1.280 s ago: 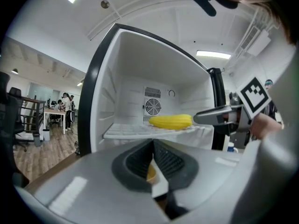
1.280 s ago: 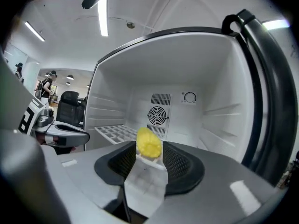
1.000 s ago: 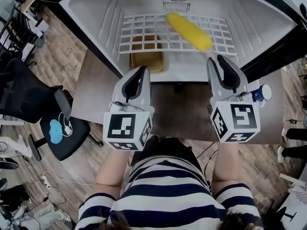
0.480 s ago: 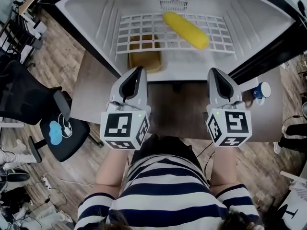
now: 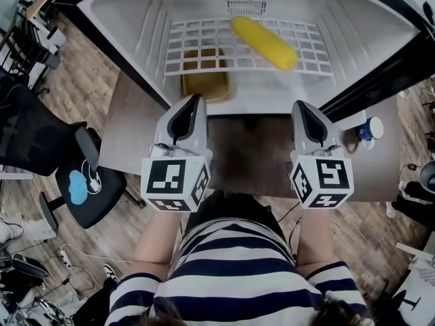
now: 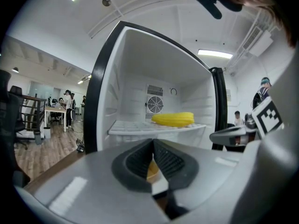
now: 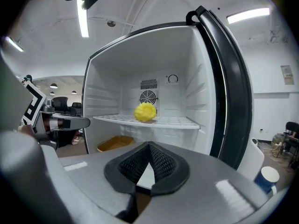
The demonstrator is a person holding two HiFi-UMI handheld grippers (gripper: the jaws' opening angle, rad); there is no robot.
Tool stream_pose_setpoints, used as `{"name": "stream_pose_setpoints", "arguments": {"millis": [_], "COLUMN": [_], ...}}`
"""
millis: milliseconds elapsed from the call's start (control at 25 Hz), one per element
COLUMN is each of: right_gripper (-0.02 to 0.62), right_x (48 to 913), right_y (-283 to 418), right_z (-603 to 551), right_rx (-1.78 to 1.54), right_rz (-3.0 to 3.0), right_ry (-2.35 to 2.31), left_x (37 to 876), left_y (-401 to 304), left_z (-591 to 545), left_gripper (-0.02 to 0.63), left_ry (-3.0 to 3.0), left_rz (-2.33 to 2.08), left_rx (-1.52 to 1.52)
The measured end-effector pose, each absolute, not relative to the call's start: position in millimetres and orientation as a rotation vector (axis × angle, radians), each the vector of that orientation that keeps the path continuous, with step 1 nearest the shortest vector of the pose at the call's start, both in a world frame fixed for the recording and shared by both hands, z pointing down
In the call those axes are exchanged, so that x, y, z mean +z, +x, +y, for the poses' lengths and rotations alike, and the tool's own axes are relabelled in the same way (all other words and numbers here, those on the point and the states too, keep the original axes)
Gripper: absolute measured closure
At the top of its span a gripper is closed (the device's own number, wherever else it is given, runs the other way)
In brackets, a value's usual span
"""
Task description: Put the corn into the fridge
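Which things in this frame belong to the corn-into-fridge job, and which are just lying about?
Job:
- corn, lying on the shelf
- fridge, open
- left gripper and right gripper, both shut and empty

Lying about:
- yellow tray under the shelf
- cup on the table
- chair

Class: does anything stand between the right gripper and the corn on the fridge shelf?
Nothing visible does. The corn lies on the white wire shelf, and the right gripper, shut and empty, faces it across open space.
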State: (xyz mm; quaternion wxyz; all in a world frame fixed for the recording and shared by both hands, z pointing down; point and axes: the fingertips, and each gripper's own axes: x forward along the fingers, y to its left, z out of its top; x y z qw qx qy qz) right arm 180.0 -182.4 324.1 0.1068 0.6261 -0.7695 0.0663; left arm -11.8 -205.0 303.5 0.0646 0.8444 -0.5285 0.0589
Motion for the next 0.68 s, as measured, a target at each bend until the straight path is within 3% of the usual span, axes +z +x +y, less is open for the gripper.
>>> {"name": "stream_pose_setpoints", "arguments": {"millis": [680], "right_gripper": [0.600], "right_x": [325.2], "right_y": [176.1], "right_z": [-181.9], "right_rx": [0.282], "right_rz": [-2.349], "right_ry": [1.820], "left_x": [304.6], "left_y": [-6.9], "left_z": [-205.2], "left_gripper": [0.606], "left_ry": [2.550], "left_rz": [-1.593], "left_rx": [0.174]}}
